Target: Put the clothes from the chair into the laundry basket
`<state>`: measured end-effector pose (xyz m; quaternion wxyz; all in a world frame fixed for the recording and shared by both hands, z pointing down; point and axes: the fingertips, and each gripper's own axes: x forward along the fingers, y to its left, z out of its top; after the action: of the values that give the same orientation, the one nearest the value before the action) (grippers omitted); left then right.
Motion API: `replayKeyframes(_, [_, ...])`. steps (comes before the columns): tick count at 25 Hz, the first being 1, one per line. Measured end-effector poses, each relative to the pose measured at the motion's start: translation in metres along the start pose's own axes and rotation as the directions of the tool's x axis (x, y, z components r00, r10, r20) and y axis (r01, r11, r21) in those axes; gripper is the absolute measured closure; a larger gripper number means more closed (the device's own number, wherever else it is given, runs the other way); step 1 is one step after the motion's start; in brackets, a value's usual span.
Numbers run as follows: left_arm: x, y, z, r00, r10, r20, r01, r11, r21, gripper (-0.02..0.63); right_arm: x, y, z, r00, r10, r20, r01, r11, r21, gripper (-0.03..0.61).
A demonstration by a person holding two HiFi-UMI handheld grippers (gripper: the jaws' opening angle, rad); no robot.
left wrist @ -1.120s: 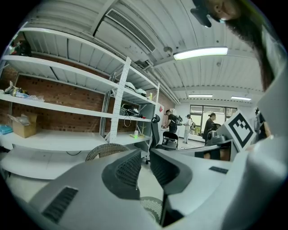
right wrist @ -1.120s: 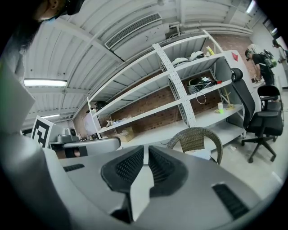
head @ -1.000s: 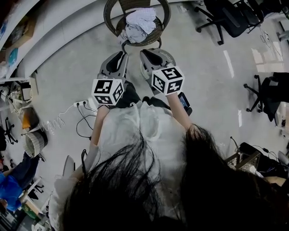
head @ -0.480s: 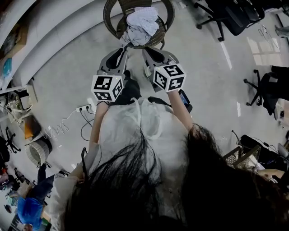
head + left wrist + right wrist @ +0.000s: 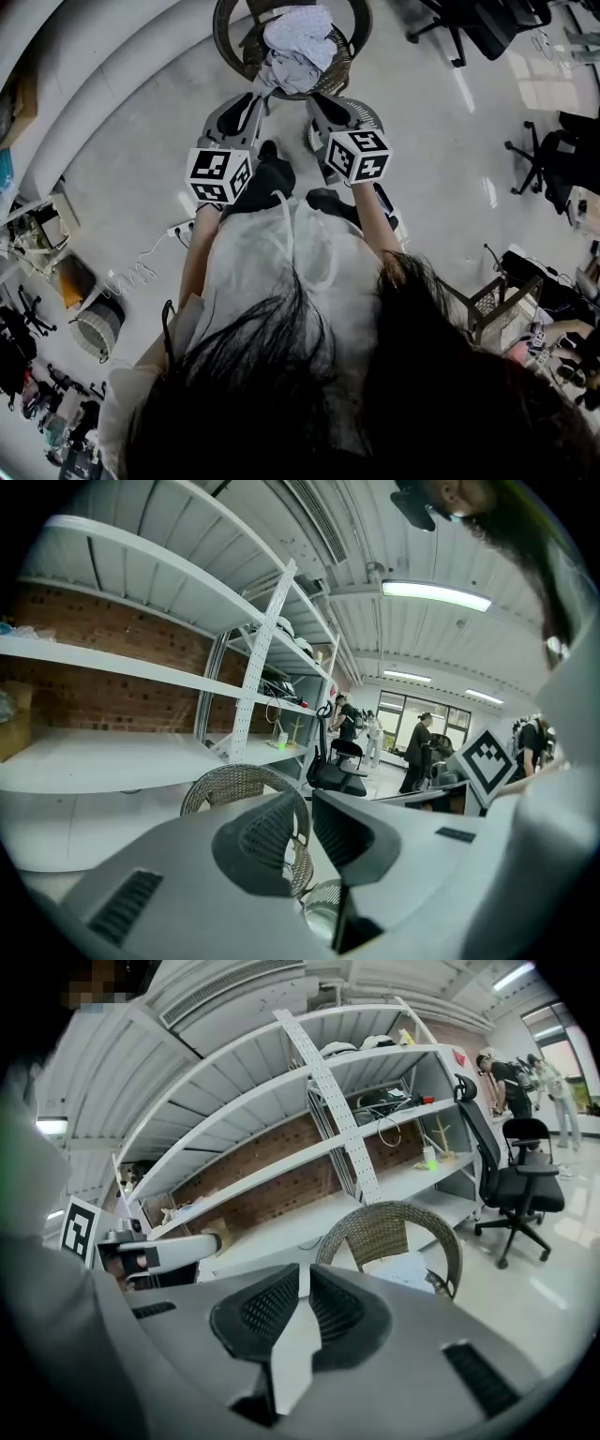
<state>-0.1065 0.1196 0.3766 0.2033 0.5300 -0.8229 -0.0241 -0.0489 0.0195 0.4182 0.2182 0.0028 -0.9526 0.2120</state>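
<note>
Head view: clothes (image 5: 298,37) heaped on chair (image 5: 225,33). Gripper views add shelves (image 5: 281,1138) behind. Left gripper (image 5: 309,799), right gripper (image 5: 305,1274) clenched, empty.

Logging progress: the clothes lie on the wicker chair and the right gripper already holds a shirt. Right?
No. The right gripper holds nothing: the right gripper view shows its jaws shut and empty. The clothes do lie on the wicker chair.

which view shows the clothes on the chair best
The head view: the clothes lie in full sight, piled on the wicker chair. The right gripper view shows only a white patch on the seat; the right gripper covers the rest. In the left gripper view the left gripper hides the seat.
</note>
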Motion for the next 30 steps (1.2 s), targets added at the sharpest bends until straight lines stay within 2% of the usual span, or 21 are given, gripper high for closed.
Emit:
replayKeyframes(4, [0.014, 0.029, -0.008, 0.999, -0.027, -0.04, 0.027, 1.0, 0.001, 0.54, 0.024, -0.014, -0.015, 0.998, -0.056, -0.043, 0.057, 0.998, 0.025, 0.532])
replayKeyframes(8, [0.034, 0.058, -0.022, 0.995, -0.04, -0.091, 0.044, 0.998, 0.039, 0.54, 0.053, -0.028, -0.037, 0.99, -0.09, -0.108, 0.093, 0.995, 0.022, 0.532])
replayKeyframes(13, [0.071, 0.096, -0.039, 0.992, -0.039, -0.124, 0.04, 0.999, 0.009, 0.54, 0.09, -0.057, -0.061, 0.974, -0.119, -0.195, 0.123, 0.992, 0.011, 0.532])
replayKeyframes(16, [0.094, 0.115, -0.046, 0.99, -0.036, -0.139, 0.039, 0.999, 0.023, 0.54, 0.113, -0.074, -0.071, 0.964, -0.126, -0.235, 0.133, 0.991, 0.015, 0.532])
replayKeyframes(20, [0.128, 0.139, -0.068, 0.983, -0.032, -0.178, 0.044, 0.997, 0.062, 0.54, 0.151, -0.105, -0.095, 0.938, -0.155, -0.309, 0.165, 0.986, 0.007, 0.531])
replayKeyframes(23, [0.146, 0.151, -0.096, 0.974, -0.025, -0.223, 0.042, 0.996, 0.074, 0.54, 0.179, -0.126, -0.126, 0.914, -0.144, -0.379, 0.157, 0.988, 0.003, 0.528])
replayKeyframes(24, [0.151, 0.155, -0.106, 0.971, -0.025, -0.236, 0.044, 0.996, 0.076, 0.54, 0.188, -0.131, -0.136, 0.906, -0.131, -0.401, 0.147, 0.989, 0.007, 0.498])
replayKeyframes(25, [0.156, 0.158, -0.116, 0.968, -0.026, -0.249, 0.047, 0.996, 0.076, 0.54, 0.198, -0.135, -0.146, 0.899, -0.119, -0.421, 0.137, 0.99, 0.012, 0.404])
replayKeyframes(26, [0.161, 0.161, -0.126, 0.965, -0.03, -0.262, 0.051, 0.996, 0.075, 0.54, 0.207, -0.141, -0.156, 0.892, -0.112, -0.438, 0.131, 0.991, 0.014, 0.365])
replayKeyframes(30, [0.182, 0.171, -0.166, 0.949, -0.054, -0.31, 0.079, 0.995, 0.067, 0.54, 0.241, -0.166, -0.189, 0.866, -0.126, -0.484, 0.139, 0.99, -0.009, 0.337])
